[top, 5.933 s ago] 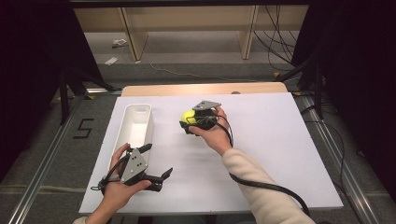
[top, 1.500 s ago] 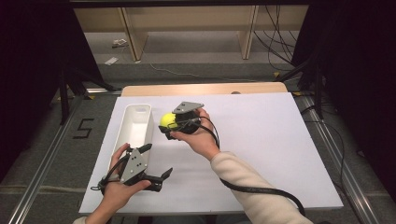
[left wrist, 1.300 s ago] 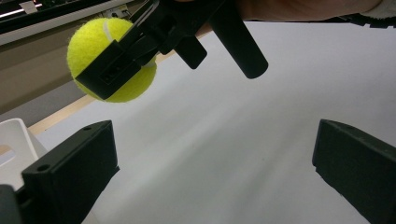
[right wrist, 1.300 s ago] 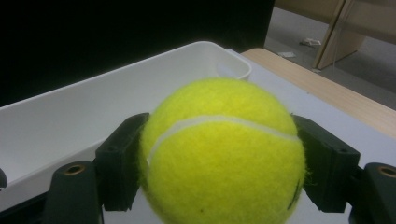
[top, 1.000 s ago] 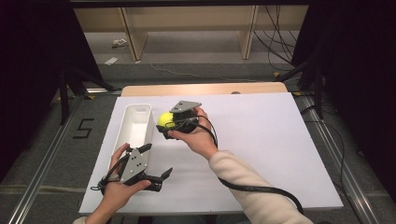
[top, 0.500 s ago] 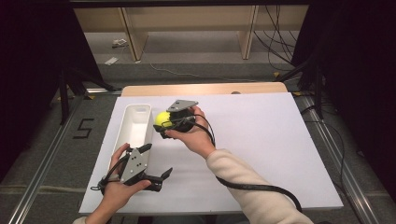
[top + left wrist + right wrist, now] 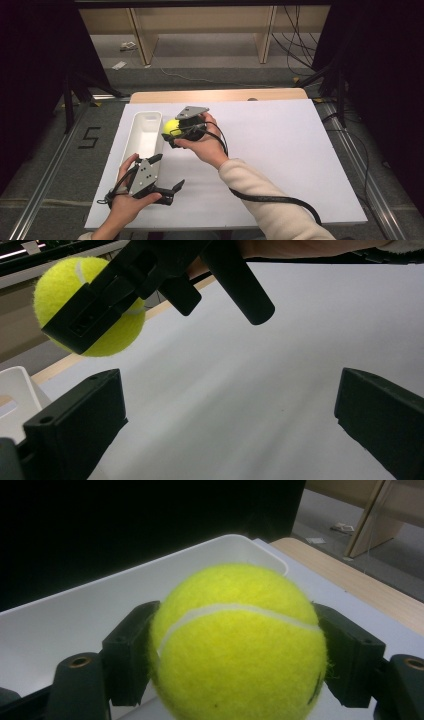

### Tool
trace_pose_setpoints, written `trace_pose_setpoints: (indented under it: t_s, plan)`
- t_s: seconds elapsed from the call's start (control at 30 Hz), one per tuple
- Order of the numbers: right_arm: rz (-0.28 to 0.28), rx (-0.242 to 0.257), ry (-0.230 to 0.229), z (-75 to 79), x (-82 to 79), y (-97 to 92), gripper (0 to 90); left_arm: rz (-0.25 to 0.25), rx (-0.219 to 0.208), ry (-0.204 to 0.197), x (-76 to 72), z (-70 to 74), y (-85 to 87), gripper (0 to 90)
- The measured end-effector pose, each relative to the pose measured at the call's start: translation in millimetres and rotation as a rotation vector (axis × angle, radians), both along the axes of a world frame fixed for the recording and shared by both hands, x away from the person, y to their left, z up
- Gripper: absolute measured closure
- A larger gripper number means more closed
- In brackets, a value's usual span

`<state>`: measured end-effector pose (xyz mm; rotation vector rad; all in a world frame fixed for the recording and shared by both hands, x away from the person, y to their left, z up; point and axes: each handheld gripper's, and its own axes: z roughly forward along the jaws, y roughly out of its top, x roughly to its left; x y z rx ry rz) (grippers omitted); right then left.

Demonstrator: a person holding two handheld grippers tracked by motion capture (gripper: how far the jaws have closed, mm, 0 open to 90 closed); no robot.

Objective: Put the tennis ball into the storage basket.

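Lab recording bay: white-covered table (image 7: 280, 150), black curtains (image 7: 380, 75) on both sides, cables (image 7: 295, 40) across grey floor, aluminium rails (image 7: 45, 175), taped "5" marker (image 7: 89, 137) on floor.

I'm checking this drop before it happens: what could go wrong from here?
The tennis ball hangs by the white bin's right rim, not clearly over the inside; released now, it may hit the rim and roll across the table. The right gripper pinches only the ball's sides, so it might slip. The left gripper stands open near the bin's end.
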<state>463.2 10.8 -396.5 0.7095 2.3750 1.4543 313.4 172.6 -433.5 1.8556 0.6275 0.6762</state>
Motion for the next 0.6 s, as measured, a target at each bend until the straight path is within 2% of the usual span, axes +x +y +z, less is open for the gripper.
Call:
trace_pose_setpoints:
  t_s: [0.6]
  plan:
    - [0.017, -0.002, -0.004, 3.8, 0.4, 9.8, 26.6, 0.0, 0.001, -0.001, 0.0, 0.0, 0.1, 0.0]
